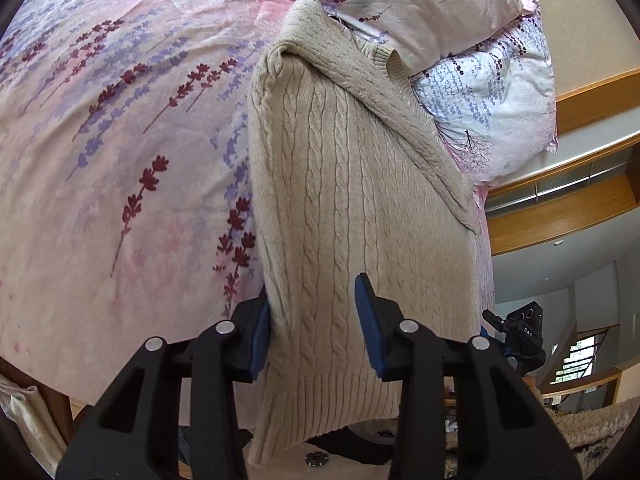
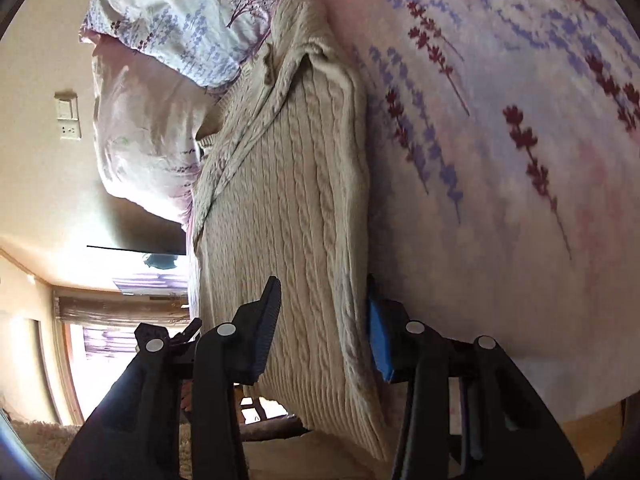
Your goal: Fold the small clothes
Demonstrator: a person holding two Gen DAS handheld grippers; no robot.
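A beige cable-knit sweater (image 1: 352,184) lies folded lengthwise on the floral bed sheet (image 1: 120,140), its ribbed hem hanging over the bed's near edge. My left gripper (image 1: 316,320) is open, its blue pads on either side of the sweater's left fold near the hem. The sweater shows in the right wrist view (image 2: 288,208) too. My right gripper (image 2: 324,320) is open and straddles the sweater's right fold near the hem. The other gripper (image 1: 520,332) shows at the sweater's far side.
Two floral pillows (image 1: 492,92) lie at the head of the bed beyond the sweater's neck. A wooden headboard shelf (image 1: 568,208) and a wall switch (image 2: 68,116) are behind. A shaggy rug (image 1: 600,420) covers the floor below.
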